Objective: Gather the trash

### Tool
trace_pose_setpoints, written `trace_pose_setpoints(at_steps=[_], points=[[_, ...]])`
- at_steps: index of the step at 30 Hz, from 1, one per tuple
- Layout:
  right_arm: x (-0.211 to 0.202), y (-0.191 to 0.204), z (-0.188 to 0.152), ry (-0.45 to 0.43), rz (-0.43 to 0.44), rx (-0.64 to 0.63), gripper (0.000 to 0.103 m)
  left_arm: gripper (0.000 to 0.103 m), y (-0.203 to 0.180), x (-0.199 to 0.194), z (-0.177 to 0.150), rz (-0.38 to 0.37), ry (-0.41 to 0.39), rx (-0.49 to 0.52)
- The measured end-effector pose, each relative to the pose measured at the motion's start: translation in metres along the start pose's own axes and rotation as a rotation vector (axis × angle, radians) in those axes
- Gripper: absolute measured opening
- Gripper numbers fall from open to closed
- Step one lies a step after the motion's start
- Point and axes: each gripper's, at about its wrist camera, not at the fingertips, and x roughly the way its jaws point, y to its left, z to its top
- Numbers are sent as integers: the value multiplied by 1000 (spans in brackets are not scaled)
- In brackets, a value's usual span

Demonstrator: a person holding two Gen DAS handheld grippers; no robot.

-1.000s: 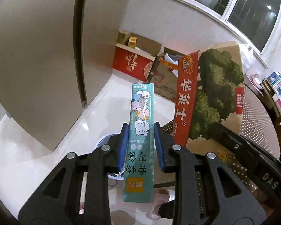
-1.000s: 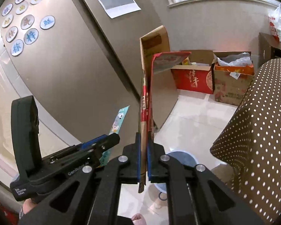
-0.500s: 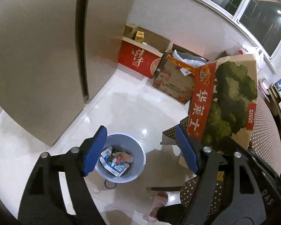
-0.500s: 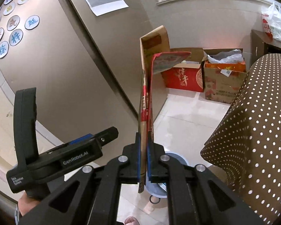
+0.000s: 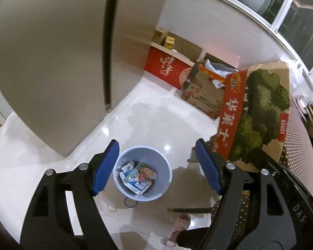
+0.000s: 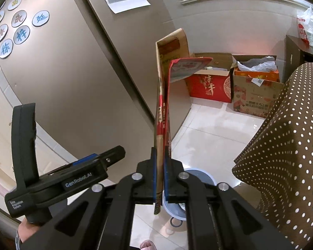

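My left gripper (image 5: 156, 166) is open and empty, held high above a round pale blue trash bin (image 5: 165, 166) on the white floor. The bin holds several packets, among them the teal snack packet (image 5: 134, 171). My right gripper (image 6: 162, 179) is shut on a flattened cardboard box (image 6: 163, 112) with red edges, held upright. That box shows in the left wrist view (image 5: 258, 112) at the right, printed with green broccoli and a red band. The bin's rim (image 6: 200, 171) peeks out behind the right gripper. The left gripper's body (image 6: 68, 179) is at lower left in the right wrist view.
A tall beige fridge (image 5: 52, 52) stands at the left. Red and brown cardboard boxes (image 5: 171, 70) sit against the far wall. A table with a brown dotted cloth (image 6: 281, 145) is at the right. A pink slipper (image 5: 179, 227) and a small ring (image 5: 129, 203) lie near the bin.
My left gripper opened and the teal snack packet dropped into the bin. The right gripper kept its hold on the cardboard box.
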Motion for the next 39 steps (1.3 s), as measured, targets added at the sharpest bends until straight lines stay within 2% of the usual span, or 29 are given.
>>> trace_pose_setpoints(at_steps=[4,6,7,8,9,14,17,21,28,29,39], points=[[7,0,2,-11,2,11,7,74,13,2,0,32,5,-41],[17,-2,3,-14,0,23,12,74,19,2,0,48,6,-55],[21,-1,3,-7,1,24,16,74,21,2,-1,53,8,-58],[28,-2,3,5,-12,26,28,74,22,2,-1,58,14,-62],[30,-2,2,7,-19,25,35,74,22,2,-2,66,18,-62],[22,-3,-3,-3,-49,12,38,75,22,-3,-2,68,26,-75],[4,0,-3,-20,-74,-1,45,75,14,-14,-2,74,17,-59],[-40,3,2,-81,-112,-16,59,78,-6,-44,-1,69,-31,-9],[-131,12,3,-183,-172,-47,73,83,-51,-118,-9,31,-147,98],[-144,14,2,-197,-186,-55,77,85,-57,-130,-11,27,-166,112],[-273,32,-17,-354,-268,-113,87,93,-113,-238,-34,-12,-343,236]])
